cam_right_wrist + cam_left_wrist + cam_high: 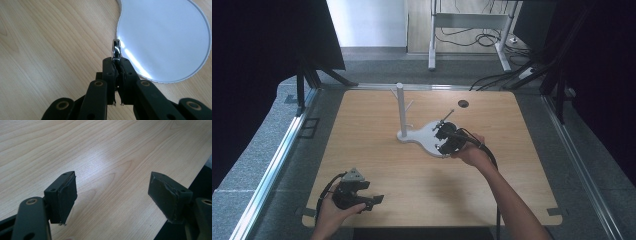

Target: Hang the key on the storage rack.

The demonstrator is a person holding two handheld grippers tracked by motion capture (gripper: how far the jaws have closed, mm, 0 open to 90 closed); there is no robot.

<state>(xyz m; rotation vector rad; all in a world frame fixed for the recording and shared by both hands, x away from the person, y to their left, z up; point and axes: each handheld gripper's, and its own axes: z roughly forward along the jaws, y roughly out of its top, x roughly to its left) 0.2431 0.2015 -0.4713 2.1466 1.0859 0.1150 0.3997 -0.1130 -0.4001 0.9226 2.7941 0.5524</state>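
Table (377, 150): bare wood lies open all round your left gripper (373, 199), which sits near the front edge, while your right gripper (441, 131) hangs over the white stand (424, 136) at mid-table, well clear of every edge. Jaws: your left pair stands wide apart with nothing between them; your right pair is pinched shut on one small shiny metal piece (116, 48), just above the stand's round base edge. Count: one stand with one upright post (401, 111), one metal piece, two grippers.

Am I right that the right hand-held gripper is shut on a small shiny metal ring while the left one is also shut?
Not quite: the left hand-held gripper is open, its jaws wide apart over the table in the left gripper view. The right hand-held gripper is indeed shut on the metal ring.
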